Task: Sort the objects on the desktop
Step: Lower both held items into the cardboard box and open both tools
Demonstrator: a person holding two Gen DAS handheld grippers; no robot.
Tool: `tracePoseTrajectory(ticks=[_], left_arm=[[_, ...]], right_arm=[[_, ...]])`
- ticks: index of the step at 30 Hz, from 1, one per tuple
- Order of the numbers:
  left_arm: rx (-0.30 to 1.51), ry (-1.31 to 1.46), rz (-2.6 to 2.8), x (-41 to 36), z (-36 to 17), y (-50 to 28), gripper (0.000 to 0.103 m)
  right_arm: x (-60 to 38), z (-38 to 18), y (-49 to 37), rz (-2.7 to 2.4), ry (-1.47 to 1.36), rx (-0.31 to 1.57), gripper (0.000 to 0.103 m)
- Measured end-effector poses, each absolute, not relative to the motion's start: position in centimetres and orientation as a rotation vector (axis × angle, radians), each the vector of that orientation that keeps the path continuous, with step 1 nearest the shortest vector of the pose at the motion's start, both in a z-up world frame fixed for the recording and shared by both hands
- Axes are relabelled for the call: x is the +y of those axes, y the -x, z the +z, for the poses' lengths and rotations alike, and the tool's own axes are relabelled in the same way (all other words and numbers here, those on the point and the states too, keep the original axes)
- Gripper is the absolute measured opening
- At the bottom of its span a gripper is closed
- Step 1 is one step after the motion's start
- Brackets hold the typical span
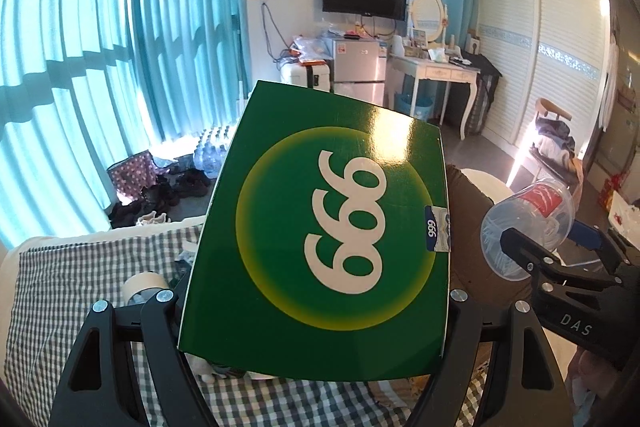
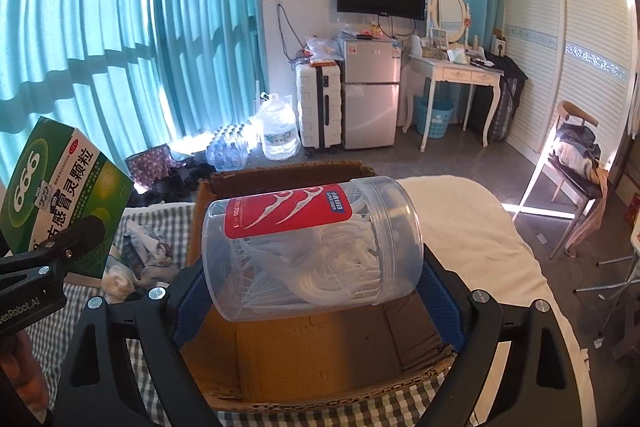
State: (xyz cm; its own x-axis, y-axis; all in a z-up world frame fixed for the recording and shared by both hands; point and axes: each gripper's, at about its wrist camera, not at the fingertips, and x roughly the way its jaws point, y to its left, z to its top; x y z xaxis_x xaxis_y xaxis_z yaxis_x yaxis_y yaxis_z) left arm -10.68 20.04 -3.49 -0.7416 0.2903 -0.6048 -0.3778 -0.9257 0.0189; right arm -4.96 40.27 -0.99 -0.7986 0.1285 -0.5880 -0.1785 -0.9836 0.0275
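My left gripper is shut on a green medicine box marked 999 and holds it up above the checked cloth. The box also shows at the left of the right wrist view. My right gripper is shut on a clear plastic jar of white floss picks with a red label, lying sideways between the fingers, held above an open cardboard box. The jar and right gripper show at the right of the left wrist view.
A green-and-white checked cloth covers the surface. A roll of tape and small crumpled items lie on it left of the cardboard box. A white cloth lies to the right. A chair stands at the right.
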Motion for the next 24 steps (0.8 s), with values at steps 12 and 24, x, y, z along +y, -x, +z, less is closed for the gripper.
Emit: tracePoseTrajectory(ticks=[12, 24], left_arm=[[0.227, 0.905, 2.527, 25.9, -4.9, 14.3, 0.082], [0.312, 1.086, 2.332, 31.8, -9.0, 17.7, 0.082]], right_arm=[[41.6, -4.1, 7.4, 2.777, 1.04, 0.062, 0.088], [41.1, -8.0, 10.3, 2.743, 1.25, 0.011, 0.088]])
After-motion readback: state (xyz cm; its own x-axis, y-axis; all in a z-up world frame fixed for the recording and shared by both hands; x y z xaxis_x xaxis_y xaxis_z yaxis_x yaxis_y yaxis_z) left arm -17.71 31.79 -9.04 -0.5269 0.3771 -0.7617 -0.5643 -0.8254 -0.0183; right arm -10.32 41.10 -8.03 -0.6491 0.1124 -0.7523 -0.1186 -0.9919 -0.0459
